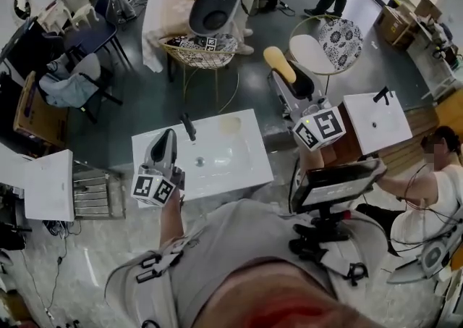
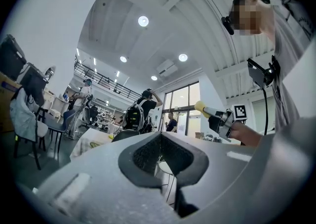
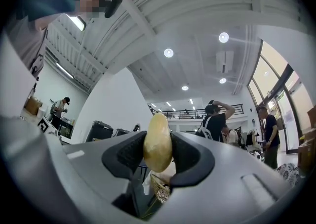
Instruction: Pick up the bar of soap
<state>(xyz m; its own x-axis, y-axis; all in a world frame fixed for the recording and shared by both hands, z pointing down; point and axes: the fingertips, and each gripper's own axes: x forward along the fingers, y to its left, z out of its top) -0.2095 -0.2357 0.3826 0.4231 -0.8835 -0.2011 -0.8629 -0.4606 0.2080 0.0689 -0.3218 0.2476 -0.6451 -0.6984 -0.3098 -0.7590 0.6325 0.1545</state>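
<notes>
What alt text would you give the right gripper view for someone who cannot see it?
The right gripper clamps a yellowish oval bar of soap edge-on between its dark padded jaws, tilted up toward a white ceiling with round lights. People stand far behind, at right.

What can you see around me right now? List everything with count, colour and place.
soap bar: one, yellow, between the right gripper's pads
sink: two, white, one straight ahead, the other to its right
faucet: two, black, one on each sink, the second on the right sink
wire chair: one, gold, beyond the near sink
round chair: one, patterned cushion, right of the wire chair
tablet: one, black, on the person's chest mount
left gripper: grey, jaws slightly apart, empty
right gripper: grey, clamped on the soap bar
</notes>
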